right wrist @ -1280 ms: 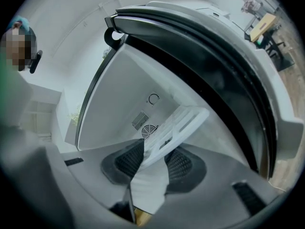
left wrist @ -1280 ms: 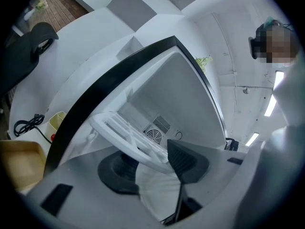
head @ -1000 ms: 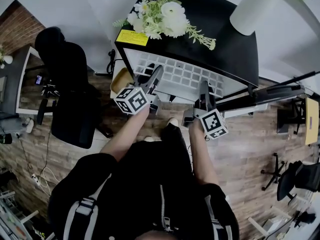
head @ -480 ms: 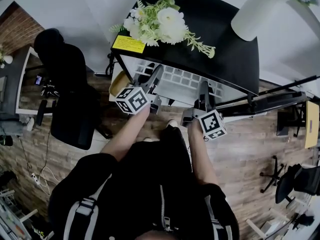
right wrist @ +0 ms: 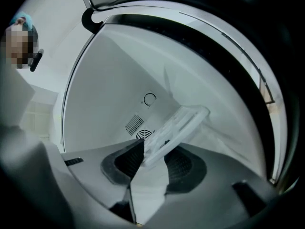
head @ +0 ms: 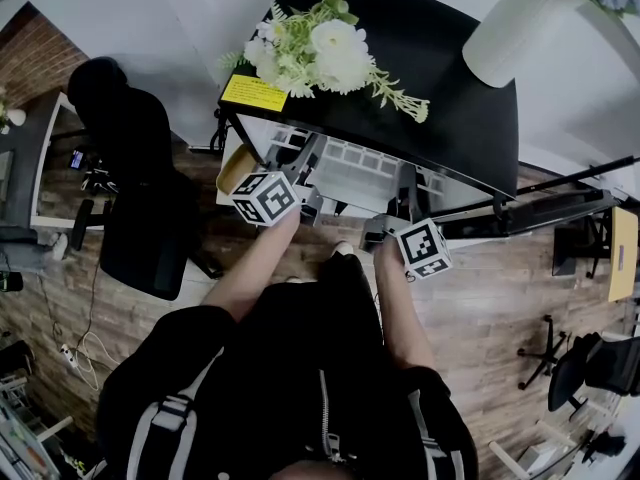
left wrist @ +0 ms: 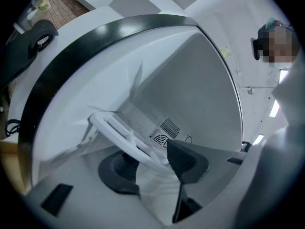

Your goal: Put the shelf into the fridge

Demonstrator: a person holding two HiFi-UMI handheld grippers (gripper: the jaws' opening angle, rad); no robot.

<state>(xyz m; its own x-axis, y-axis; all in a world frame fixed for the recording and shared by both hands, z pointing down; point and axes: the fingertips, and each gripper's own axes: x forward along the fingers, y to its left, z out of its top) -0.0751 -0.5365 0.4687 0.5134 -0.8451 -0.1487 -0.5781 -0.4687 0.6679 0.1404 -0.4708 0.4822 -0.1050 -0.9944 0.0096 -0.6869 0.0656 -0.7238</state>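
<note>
The white grid shelf (head: 360, 168) lies level, with its far part under the black top of the fridge (head: 450, 78) and its near edge sticking out. My left gripper (head: 308, 168) is shut on the shelf's near left edge, my right gripper (head: 405, 200) on its near right edge. In the left gripper view the shelf rim (left wrist: 125, 136) runs between the two dark pads of the left gripper (left wrist: 152, 159), with the fridge's white inside and back vent (left wrist: 167, 128) beyond. In the right gripper view the shelf (right wrist: 178, 125) is pinched in the right gripper (right wrist: 155, 162).
Flowers (head: 320, 43) and a yellow label (head: 255, 93) sit on the fridge top. The open fridge door (head: 540, 206) stands out to the right. A black office chair (head: 140, 188) stands to the left, a brown box (head: 235, 168) by the fridge's left corner, and a white cylinder (head: 510, 13) at the upper right.
Both grippers have pushed the shelf further into the fridge, so less of the grid shows outside. Both grips are unchanged.
</note>
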